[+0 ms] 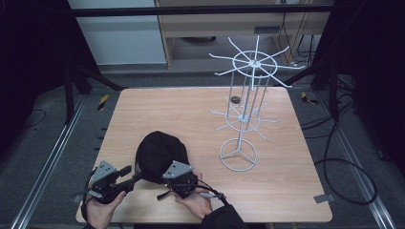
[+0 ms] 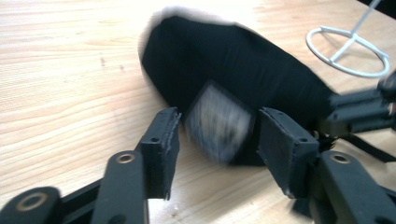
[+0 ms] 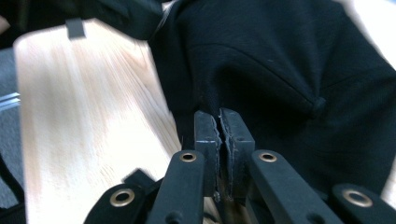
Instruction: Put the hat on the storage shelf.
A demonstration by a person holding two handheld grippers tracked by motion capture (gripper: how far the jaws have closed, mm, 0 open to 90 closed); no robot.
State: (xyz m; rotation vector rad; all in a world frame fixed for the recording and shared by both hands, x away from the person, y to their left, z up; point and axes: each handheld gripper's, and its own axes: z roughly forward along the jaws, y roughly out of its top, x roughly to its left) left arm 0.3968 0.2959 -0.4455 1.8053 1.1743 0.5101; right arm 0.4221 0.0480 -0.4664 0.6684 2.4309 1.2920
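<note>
A black cap (image 1: 160, 155) lies on the wooden table (image 1: 286, 191), near its front edge. The left gripper (image 2: 217, 140) has parted jaws around the cap's label, not pressing it. The right gripper (image 3: 219, 128) is pinched closed at the cap's edge; whether it grips fabric is unclear.

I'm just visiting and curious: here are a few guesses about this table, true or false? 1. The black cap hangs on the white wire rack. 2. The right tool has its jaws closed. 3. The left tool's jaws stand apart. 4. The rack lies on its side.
1. False. The black cap lies on the wooden table, apart from the white wire rack.
2. True. The right tool has its jaws pressed together at the cap's edge.
3. True. The left tool has open jaws, with the cap's label between them, untouched.
4. False. The rack stands upright on its ring base.
</note>
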